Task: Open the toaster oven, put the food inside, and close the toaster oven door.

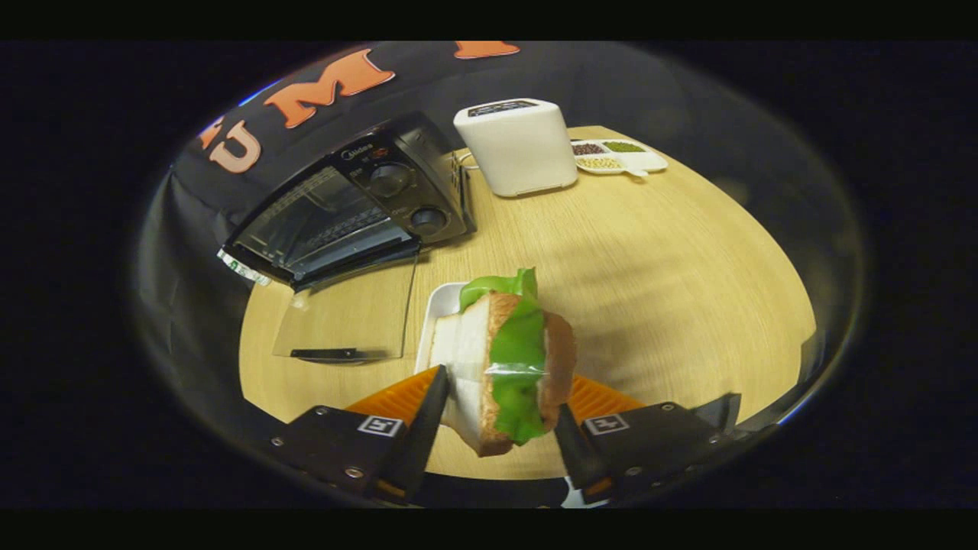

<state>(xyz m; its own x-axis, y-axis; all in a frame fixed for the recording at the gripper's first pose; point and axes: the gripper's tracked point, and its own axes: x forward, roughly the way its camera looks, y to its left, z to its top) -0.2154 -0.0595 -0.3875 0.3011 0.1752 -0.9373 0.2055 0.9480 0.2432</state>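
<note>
Jaws clamped on sandwich (504, 359), both fingers (422, 428) pressing its sides, gripper (497, 439) holding it above white plate (442, 305) on wooden table (672, 283). Toaster oven (359, 202) beyond, glass door (348, 317) folded down open. White appliance (518, 145), divided dish (619, 156) further back.

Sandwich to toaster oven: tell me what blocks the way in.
Nothing visible does. The tool holds the sandwich between both fingers above the white plate. The toaster oven lies beyond, its glass door folded flat onto the table, leaving the opening clear.
</note>
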